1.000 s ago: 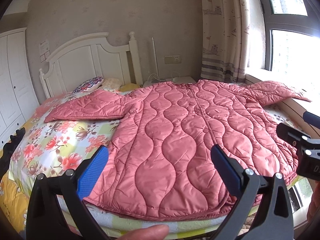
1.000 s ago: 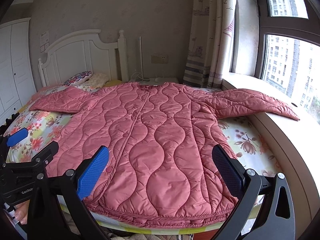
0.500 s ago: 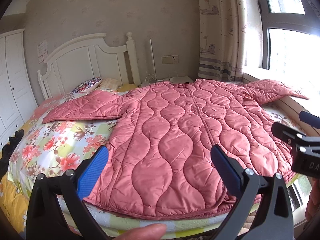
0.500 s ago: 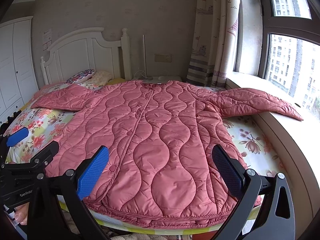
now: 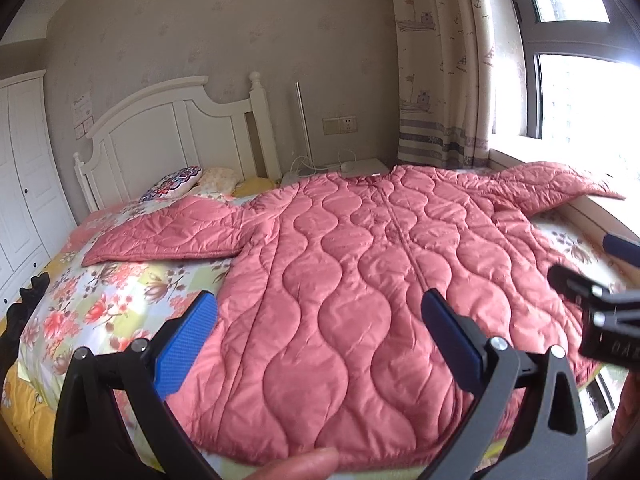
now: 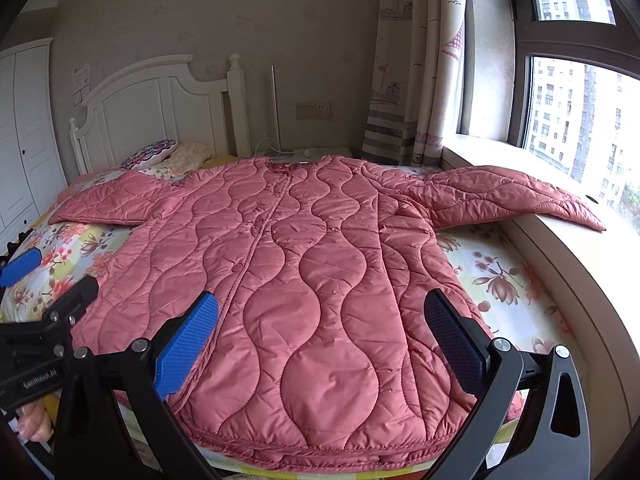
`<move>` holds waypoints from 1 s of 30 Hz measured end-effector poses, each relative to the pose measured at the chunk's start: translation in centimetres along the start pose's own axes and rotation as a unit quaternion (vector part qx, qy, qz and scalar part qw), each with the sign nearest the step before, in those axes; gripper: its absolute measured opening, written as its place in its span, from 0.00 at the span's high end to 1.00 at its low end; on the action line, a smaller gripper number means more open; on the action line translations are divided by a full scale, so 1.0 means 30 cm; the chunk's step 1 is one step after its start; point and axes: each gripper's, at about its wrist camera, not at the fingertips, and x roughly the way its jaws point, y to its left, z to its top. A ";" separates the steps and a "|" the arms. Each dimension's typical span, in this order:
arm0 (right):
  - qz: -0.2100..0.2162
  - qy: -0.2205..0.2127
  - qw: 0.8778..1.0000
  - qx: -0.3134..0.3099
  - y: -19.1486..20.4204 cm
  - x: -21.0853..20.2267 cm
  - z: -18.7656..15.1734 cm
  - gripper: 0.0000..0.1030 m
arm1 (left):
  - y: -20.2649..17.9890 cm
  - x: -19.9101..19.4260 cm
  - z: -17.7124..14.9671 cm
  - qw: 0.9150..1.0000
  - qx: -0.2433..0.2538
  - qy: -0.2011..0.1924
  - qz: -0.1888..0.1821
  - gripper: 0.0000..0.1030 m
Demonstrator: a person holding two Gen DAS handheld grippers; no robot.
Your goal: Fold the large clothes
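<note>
I hold both grippers side by side, level, pointing forward. My left gripper (image 5: 320, 340) has its jaws spread wide — nothing between them. My right gripper (image 6: 322, 338) gapes the same. A fingertip (image 5: 304, 465) shows under the left.

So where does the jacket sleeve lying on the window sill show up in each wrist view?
Left wrist: the sleeve on the window sill sits at upper right, its cuff toward the bright window.
Right wrist: the same sleeve lies right of centre, stretched across the sill.
Shared landmark: the wall socket beside the curtain.
</note>
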 end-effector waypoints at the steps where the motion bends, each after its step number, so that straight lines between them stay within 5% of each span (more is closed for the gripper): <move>1: -0.002 0.001 1.000 -0.003 -0.001 0.005 0.003 0.04 | -0.008 0.020 0.015 1.000 0.001 0.001 -0.002 0.02; 8: -0.030 0.009 0.999 0.012 -0.119 0.082 0.050 0.04 | -0.071 0.247 0.133 0.998 0.042 0.040 -0.019 0.02; 12: -0.048 0.039 0.992 0.107 -0.336 0.199 0.095 0.04 | -0.090 0.553 0.204 0.992 0.078 0.102 -0.017 0.02; 17: -0.094 0.057 0.970 0.215 -0.585 0.362 0.163 0.04 | -0.041 0.826 0.164 0.982 0.073 0.173 0.004 0.02; 24: -0.072 0.073 0.939 0.328 -0.780 0.592 0.245 0.04 | 0.058 0.921 0.087 0.977 -0.008 0.202 -0.064 0.02; 30: -0.095 0.092 0.912 0.387 -0.873 0.762 0.253 0.09 | 0.075 0.924 0.079 0.976 -0.012 0.205 -0.068 0.02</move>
